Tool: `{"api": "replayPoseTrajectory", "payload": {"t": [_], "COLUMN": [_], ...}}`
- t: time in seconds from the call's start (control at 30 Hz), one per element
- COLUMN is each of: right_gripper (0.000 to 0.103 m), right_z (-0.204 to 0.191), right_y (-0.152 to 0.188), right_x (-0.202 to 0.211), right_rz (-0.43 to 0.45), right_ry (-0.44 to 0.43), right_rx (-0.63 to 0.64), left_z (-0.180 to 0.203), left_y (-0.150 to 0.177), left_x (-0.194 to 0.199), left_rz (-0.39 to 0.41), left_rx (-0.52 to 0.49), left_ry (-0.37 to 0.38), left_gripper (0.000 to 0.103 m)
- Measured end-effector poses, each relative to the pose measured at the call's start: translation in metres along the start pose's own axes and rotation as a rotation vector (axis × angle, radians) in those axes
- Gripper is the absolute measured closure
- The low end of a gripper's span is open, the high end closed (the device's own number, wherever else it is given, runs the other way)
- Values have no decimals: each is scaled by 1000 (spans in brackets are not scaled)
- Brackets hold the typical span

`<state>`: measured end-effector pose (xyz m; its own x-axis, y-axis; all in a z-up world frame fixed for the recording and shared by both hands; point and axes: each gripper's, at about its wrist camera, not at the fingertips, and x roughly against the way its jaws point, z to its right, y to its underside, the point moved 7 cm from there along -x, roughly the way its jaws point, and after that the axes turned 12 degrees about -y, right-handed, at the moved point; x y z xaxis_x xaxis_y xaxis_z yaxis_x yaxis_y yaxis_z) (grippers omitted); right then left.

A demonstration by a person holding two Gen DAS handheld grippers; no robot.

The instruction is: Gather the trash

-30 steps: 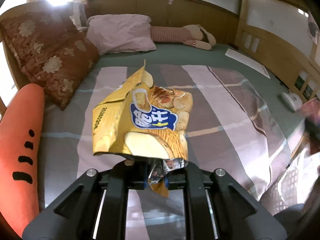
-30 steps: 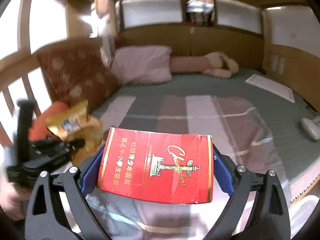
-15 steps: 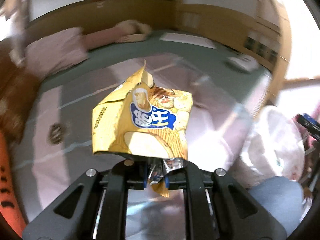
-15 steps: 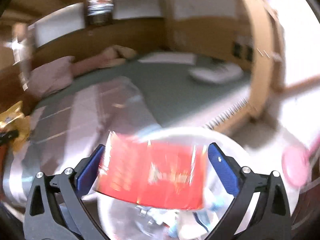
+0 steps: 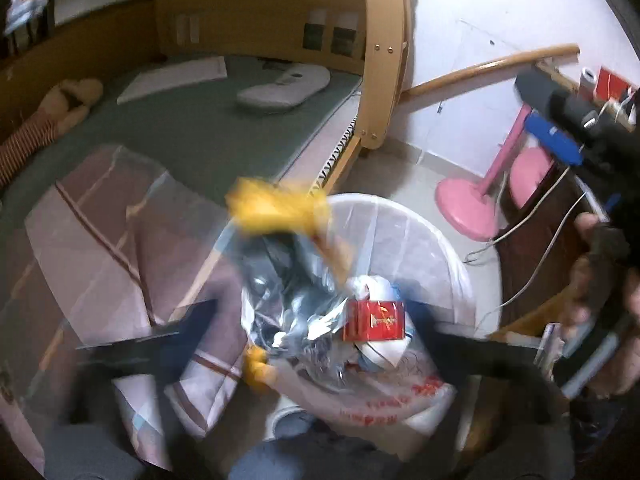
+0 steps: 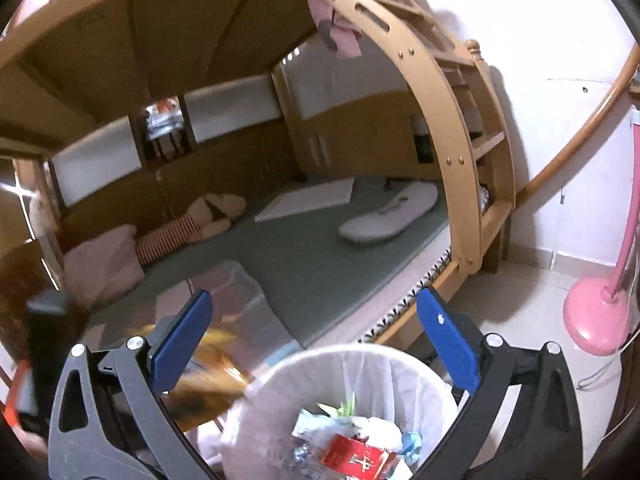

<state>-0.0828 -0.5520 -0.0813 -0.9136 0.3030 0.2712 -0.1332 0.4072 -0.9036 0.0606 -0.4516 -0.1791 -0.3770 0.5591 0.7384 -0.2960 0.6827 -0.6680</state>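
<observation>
A white lined bin [image 5: 420,216] stands on the floor beside the bed. A red cigarette pack [image 5: 374,320] lies inside it on crumpled wrappers. My left gripper [image 5: 310,340] is over the bin, badly blurred. Its jaws are opening and stand wide apart. The yellow chip bag [image 5: 276,208] is a loose blur between and above them, with no pad pressing on it. My right gripper [image 6: 316,336] hangs open and empty over the bin's rim [image 6: 280,368]. The red pack [image 6: 356,456] shows below it, and the chip bag [image 6: 212,364] is blurred at its left.
The bed's curved wooden post [image 5: 384,80] rises just behind the bin. A pink stand base [image 5: 464,208] and a white cable [image 5: 532,224] are on the tiled floor to the right. The striped blanket [image 5: 100,240] hangs at the left. A hand [image 5: 600,308] holds the right gripper.
Both grippers swung from over the bed to the bin. The red pack left the right gripper and now lies in the bin. The left jaws sprang apart, freeing the chip bag.
</observation>
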Motion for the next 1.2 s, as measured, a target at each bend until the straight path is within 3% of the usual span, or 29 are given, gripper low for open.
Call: {"api": "replayPoseTrajectory", "payload": {"t": [0.13, 0.2, 0.4, 0.57, 0.77, 0.83, 0.93, 1.1, 1.2], "right_gripper": [3, 3, 3, 3, 3, 3, 3, 3, 3], "right_z": [-14, -26, -83, -169, -298, -340, -383, -401, -394], "right_y": [2, 6, 24, 37, 68, 84, 105, 140, 155], "right_x": [-5, -16, -59, -100, -150, -171, -199, -232, -243], "right_rz": [-13, -40, -135, -202, -266, -297, -342, -375, -445], "right_ry": [-35, -56, -153, -290, -474, -516, -547, -514, -495], "right_rx": [23, 36, 76, 154, 256, 288, 324, 369, 351], "left_z": [-15, -41, -171, -292, -403, -424, -440, -445, -444], "left_y": [-2, 0, 28, 88, 157, 179, 208, 223, 222], "left_x": [13, 20, 59, 101, 130, 135, 136, 129, 129], "left_rz": [40, 52, 109, 108, 59, 46, 17, -10, 1], "left_rx": [28, 76, 249, 431, 673, 754, 796, 814, 810], "left_ry": [-27, -58, -240, -456, -654, -705, -747, -777, -777], "left_gripper": [3, 3, 3, 3, 3, 3, 3, 3, 3]}}
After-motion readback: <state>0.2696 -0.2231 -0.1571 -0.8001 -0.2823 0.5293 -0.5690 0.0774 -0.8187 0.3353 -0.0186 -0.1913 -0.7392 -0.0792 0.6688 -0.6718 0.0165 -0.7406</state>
